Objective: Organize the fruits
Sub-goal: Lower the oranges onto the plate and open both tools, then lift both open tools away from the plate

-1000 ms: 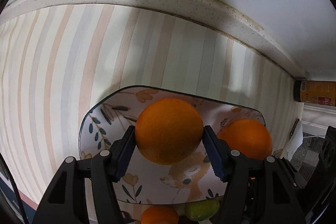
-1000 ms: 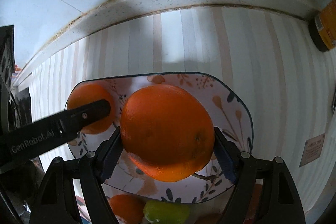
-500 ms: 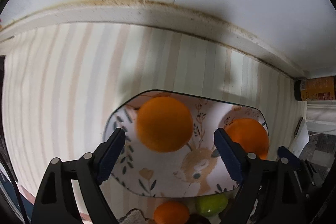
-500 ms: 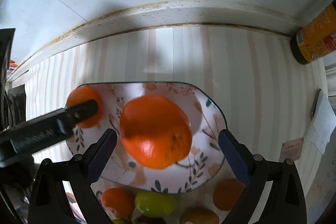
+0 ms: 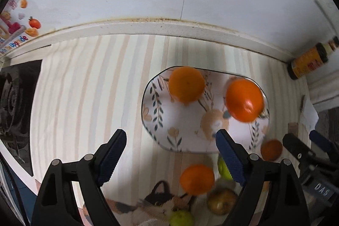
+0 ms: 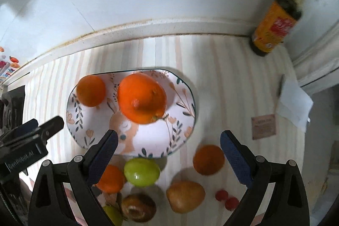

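A floral plate [image 5: 190, 141] [image 6: 182, 135] lies on the striped counter. On it sit a smaller orange [image 5: 186, 84] [image 6: 91, 90] and a larger orange [image 5: 244, 100] [image 6: 142, 97]. My left gripper [image 5: 171, 156] is open and empty, raised in front of the plate. My right gripper [image 6: 169, 154] is open and empty, also back from the plate. Loose fruit lies in front of the plate: oranges [image 6: 208, 159] [image 6: 111, 178] [image 5: 197, 179], a green apple [image 6: 142, 172], brownish fruits [image 6: 185, 196] [image 6: 138, 208] and small red fruits [image 6: 226, 199].
A sauce bottle [image 6: 277, 22] [image 5: 307, 60] stands in the back right corner against the white wall. Paper [image 6: 294, 103] and a small card [image 6: 263, 126] lie at the right. A black stove top [image 5: 14, 103] is at the left. A cat-print mat [image 5: 152, 204] lies near the front.
Both grippers opened, let go of their oranges onto the plate, and pulled back and up. More of the counter and the loose fruit now shows.
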The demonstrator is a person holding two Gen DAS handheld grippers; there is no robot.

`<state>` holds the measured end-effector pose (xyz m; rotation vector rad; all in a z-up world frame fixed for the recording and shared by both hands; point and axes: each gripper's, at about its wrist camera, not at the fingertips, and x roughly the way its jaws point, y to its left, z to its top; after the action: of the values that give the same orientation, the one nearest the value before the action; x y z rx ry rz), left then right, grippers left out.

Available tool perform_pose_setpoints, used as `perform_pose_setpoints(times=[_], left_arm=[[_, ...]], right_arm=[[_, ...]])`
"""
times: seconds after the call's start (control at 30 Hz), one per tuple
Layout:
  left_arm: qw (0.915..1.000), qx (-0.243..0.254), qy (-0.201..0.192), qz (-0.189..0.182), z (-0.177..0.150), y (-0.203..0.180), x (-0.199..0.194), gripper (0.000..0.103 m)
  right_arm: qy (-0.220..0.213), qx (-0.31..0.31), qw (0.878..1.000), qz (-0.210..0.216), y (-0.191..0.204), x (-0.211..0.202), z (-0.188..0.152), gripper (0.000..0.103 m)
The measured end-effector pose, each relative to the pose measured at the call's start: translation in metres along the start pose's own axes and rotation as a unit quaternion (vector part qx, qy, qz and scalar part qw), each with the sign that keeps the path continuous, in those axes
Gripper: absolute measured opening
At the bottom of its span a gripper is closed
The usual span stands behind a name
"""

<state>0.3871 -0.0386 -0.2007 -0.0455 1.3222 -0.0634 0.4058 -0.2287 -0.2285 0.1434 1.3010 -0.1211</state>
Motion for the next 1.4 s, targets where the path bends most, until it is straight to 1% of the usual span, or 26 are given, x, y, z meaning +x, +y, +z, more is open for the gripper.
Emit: perform_pose_setpoints(times=[0.07,0.2,0.33,0.43,0.53,0.63,0.73,0.83,1.13,1.4], left_arm=[[0.9999,0.0,-0.007,-0.008,-0.011,0.003,-0.014,0.086],[0.9995,0.005,-0.031,-0.008,-0.032,0.005,-0.041,0.086],[0.9985,0.007,-0.054,-0.007,-0.05,0.006,-0.07,0.086],[0.998,0.007,-0.061,-0.012,-0.058,0.003,-0.087,0.086],[0.9968,0.012,-0.078,-0.012,-0.069,0.0,-0.106,0.086],[0.9957,0.018,-0.09,-0.014,-0.078,-0.004,-0.125,0.086],[0.995,0.025,-0.095,-0.019,-0.087,-0.005,-0.14,0.086],[0.9938,0.03,-0.105,-0.019,-0.095,-0.007,-0.155,0.086],[0.991,0.03,-0.13,-0.015,-0.113,-0.008,-0.183,0.086],[0.9897,0.029,-0.139,-0.019,-0.119,-0.012,-0.193,0.086]], right_arm=[[-0.012,-0.001,1.0,0.003,0.001,-0.014,-0.009,0.099],[-0.042,-0.009,0.999,0.001,0.005,-0.046,-0.033,0.099],[-0.055,-0.011,0.998,0.018,0.01,-0.071,-0.056,0.099],[-0.075,-0.011,0.997,0.024,0.012,-0.094,-0.074,0.099],[-0.091,-0.006,0.995,0.029,0.01,-0.114,-0.088,0.099],[-0.106,-0.004,0.994,0.036,0.007,-0.136,-0.099,0.099],[-0.119,-0.001,0.992,0.046,0.003,-0.156,-0.11,0.099],[-0.13,-0.003,0.99,0.047,0.001,-0.173,-0.121,0.099],[-0.141,0.002,0.988,0.056,-0.012,-0.202,-0.137,0.099],[-0.149,0.003,0.986,0.075,-0.017,-0.218,-0.142,0.099]])
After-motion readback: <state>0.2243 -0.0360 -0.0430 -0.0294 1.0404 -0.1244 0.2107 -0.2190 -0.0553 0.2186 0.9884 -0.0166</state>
